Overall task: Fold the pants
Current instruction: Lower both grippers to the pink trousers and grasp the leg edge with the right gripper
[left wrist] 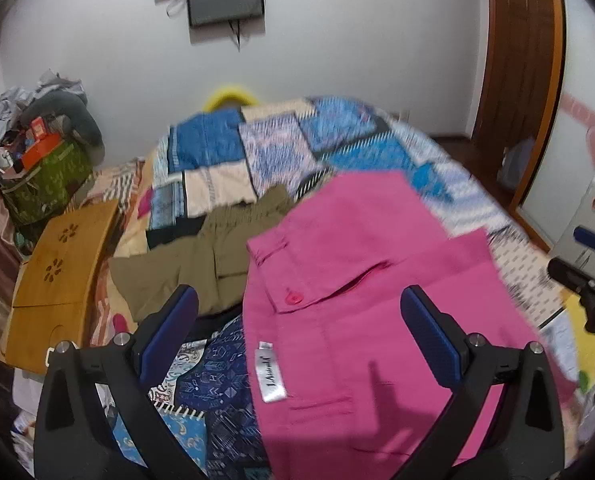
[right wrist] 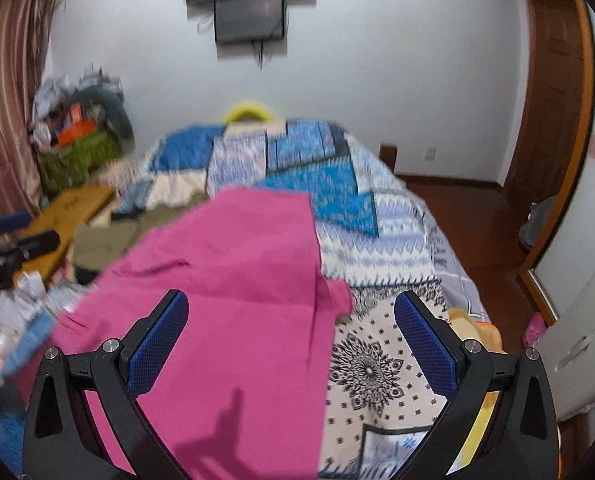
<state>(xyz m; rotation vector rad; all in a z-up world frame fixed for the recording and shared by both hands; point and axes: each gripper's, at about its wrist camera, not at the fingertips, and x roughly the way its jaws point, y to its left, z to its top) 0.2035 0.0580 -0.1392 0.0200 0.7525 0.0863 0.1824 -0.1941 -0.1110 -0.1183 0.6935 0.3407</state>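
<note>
Left wrist view: the left gripper [left wrist: 299, 320] hangs with its jaws wide and nothing between them. The pink pants [left wrist: 361, 280] lie spread on the bed [left wrist: 225, 140] just ahead of and below the jaws, the buttoned waistband and label between the two fingers. Olive pants [left wrist: 201, 248] lie beyond the left finger, a wooden tray [left wrist: 57, 272] farther out on that side.

Right wrist view: the right gripper [right wrist: 291, 328] is also wide open and empty. The pink cloth fills the space from the left finger across to the middle; its edge, blurred and perhaps a leg hem, ends short of the right finger, over the patterned sheet.

The pants look light, soft and limp, so they will sag and crease. A hold at the waistband corner and at the hem edge should serve best.
</note>
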